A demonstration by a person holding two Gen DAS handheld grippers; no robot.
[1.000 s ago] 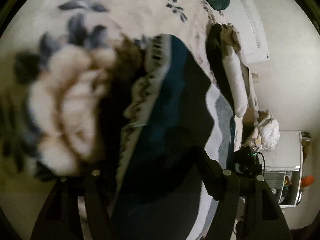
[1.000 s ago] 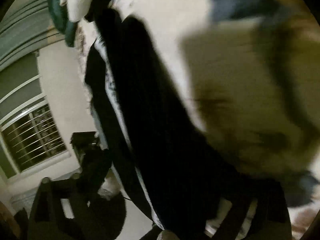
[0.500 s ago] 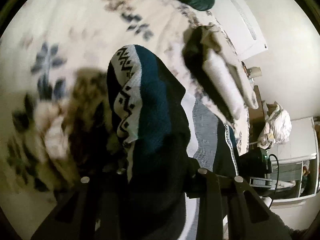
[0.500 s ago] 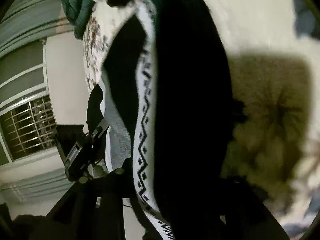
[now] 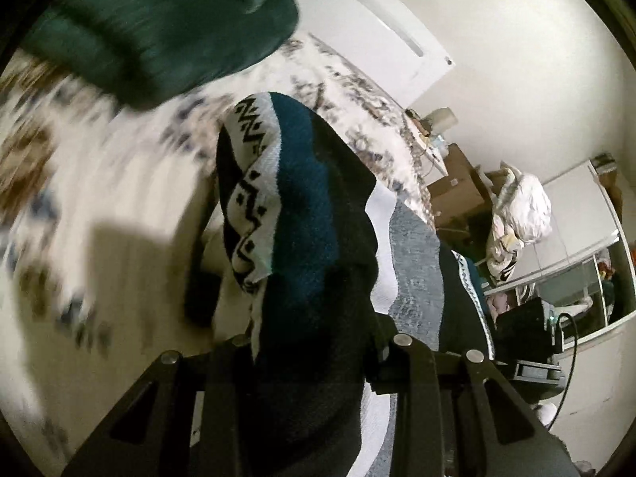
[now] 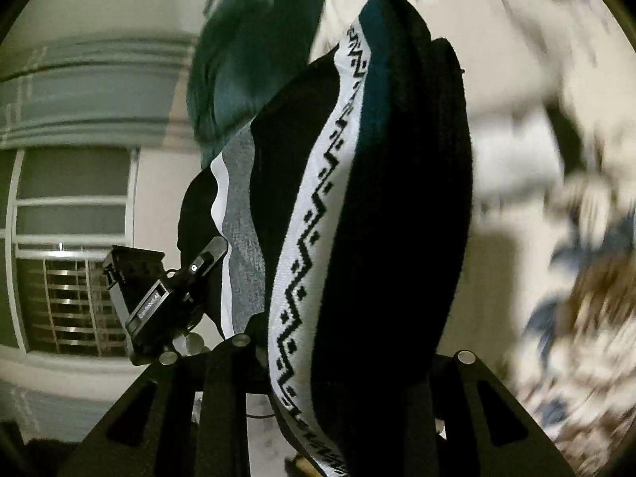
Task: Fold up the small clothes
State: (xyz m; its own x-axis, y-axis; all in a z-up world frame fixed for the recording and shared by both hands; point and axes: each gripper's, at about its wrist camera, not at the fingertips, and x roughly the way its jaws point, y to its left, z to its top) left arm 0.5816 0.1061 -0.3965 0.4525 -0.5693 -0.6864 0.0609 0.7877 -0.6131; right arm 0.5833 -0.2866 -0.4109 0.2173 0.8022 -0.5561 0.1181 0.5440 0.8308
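A knit sweater (image 5: 310, 246) with black, teal, grey and white bands and a black zigzag pattern hangs bunched between both grippers, above the floral bedspread (image 5: 99, 206). My left gripper (image 5: 318, 351) is shut on one end of it, the cloth filling the gap between the fingers (image 5: 413, 361). Over in the right wrist view, my right gripper (image 6: 349, 353) is shut on the other end of the sweater (image 6: 397, 198). The fabric spans from it to the left gripper (image 6: 159, 298) at the lower left. The pads of both grippers are hidden by cloth.
A dark green quilted cover (image 5: 159, 28) lies at the head of the bed (image 6: 556, 151). Beyond the bed stand a cardboard box (image 5: 457, 187), a white cloth bundle (image 5: 520, 206) and a white mirrored wardrobe (image 5: 576, 206). A barred window (image 6: 67, 270) is on the other side.
Both grippers' jaws narrowed onto the sweater, then rose with it off the bedspread. The bed now looks farther away and the green cover has come into view.
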